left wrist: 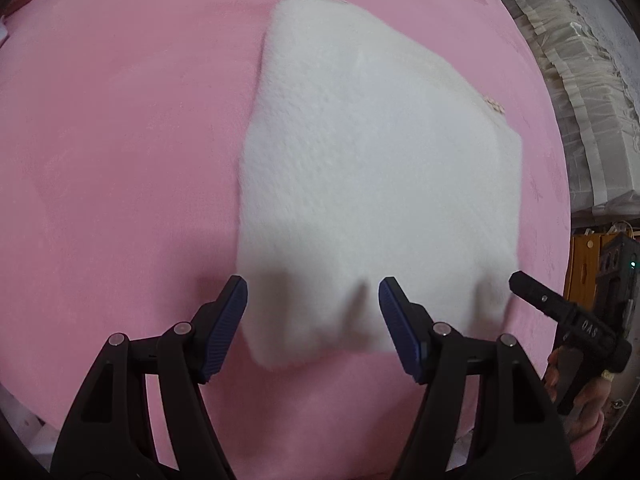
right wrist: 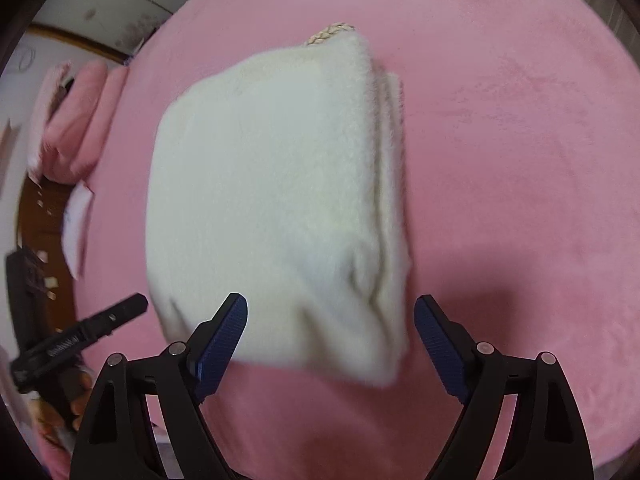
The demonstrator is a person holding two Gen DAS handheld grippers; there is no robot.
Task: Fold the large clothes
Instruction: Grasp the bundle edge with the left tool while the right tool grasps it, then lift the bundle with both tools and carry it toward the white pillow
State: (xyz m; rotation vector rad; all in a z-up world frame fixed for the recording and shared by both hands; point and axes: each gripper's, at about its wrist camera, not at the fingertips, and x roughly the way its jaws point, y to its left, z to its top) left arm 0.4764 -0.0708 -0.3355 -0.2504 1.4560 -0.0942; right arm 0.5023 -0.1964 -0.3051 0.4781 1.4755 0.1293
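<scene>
On the pink bedspread (left wrist: pixel 120 160), the white fleecy garment (left wrist: pixel 360 168) lay already folded into a thick bundle, and its near edge was what your next move turned on. That edge sat right below both of your tools, with the bundle's long axis running away from you toward the far side of the bed.

Your left gripper (left wrist: pixel 313 330) pointed steeply down over the near left corner, jaws spread at a middling width with nothing pressed between the blue pads (left wrist: pixel 224 328). The corner of the cloth showed in the gap, but the pads stood clear of it.

Your right gripper (right wrist: pixel 331 344) hung over the near right corner (right wrist: pixel 384 368), where the stacked layers of the fold showed along the bundle's right side. Its jaws were wide and also empty, the cloth lying beneath and between them without being pinched.

Each tool was about equally near its own corner, so neither hand had the lead. In the left view your right gripper showed at the garment's right edge, just beside it.

A braided trim (right wrist: pixel 330 34) peeked out at the far end. I judged the fold nearly finished, with a last fold or a straightening of the near edge left.
</scene>
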